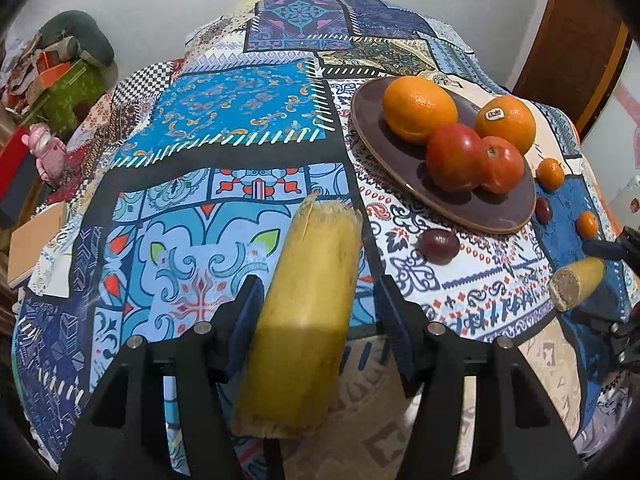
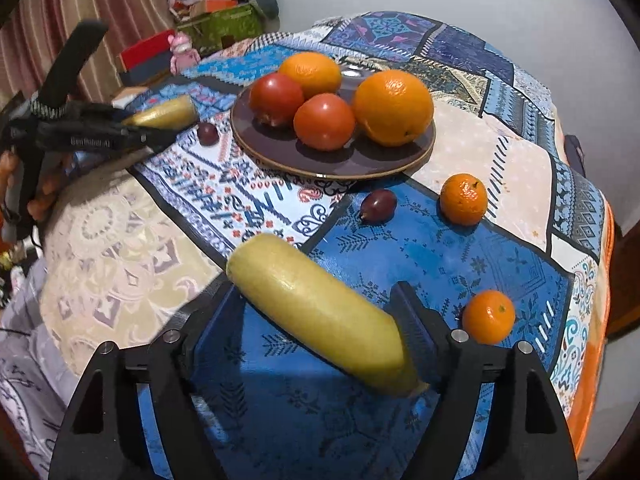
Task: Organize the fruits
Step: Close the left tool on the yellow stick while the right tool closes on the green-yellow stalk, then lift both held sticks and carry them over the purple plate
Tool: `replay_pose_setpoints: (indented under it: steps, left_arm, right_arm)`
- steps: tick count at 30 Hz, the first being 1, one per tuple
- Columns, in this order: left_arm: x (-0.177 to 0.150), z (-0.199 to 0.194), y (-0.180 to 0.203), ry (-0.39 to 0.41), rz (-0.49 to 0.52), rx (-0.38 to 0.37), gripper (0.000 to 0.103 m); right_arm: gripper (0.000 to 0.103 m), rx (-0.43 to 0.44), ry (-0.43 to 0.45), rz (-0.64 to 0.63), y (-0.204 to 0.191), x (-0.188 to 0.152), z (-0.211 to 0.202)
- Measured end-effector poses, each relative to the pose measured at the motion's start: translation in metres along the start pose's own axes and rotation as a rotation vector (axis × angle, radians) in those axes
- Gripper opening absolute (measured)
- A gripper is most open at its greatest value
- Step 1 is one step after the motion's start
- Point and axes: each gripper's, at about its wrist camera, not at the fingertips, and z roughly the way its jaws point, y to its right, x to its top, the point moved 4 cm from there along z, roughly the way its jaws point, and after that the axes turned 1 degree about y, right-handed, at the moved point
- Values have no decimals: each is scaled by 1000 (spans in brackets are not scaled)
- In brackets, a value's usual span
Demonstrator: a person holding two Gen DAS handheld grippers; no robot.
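A cut yellow banana piece (image 1: 308, 300) stands between the jaws of my left gripper (image 1: 319, 284); it leans on the left finger, with a gap at the right one. My right gripper (image 2: 316, 292) is open, and a second yellow piece (image 2: 320, 308) lies askew across it, its end against the right finger (image 2: 412, 332). The brown plate (image 2: 400, 160) holds two oranges (image 2: 394, 106) and two red fruits (image 2: 324, 120). Two mandarins (image 2: 464, 199) and two dark plums (image 2: 378, 205) lie loose on the patchwork cloth (image 2: 440, 260). In the right wrist view the left gripper (image 2: 160, 132) shows at the left.
The table's rounded edge drops away on the right (image 2: 592, 320). Beyond the far left edge are a green box (image 2: 220, 26), a pink figure (image 2: 182, 52) and a red box (image 2: 146, 54). A hand (image 2: 40, 196) holds the left gripper's handle.
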Motion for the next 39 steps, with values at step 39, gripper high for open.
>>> replay_pose_setpoints:
  steps: [39]
  left_arm:
    - [-11,-6,6,22,-29,48,39]
  right_arm:
    - [44,36,42,271,23,-6,-1]
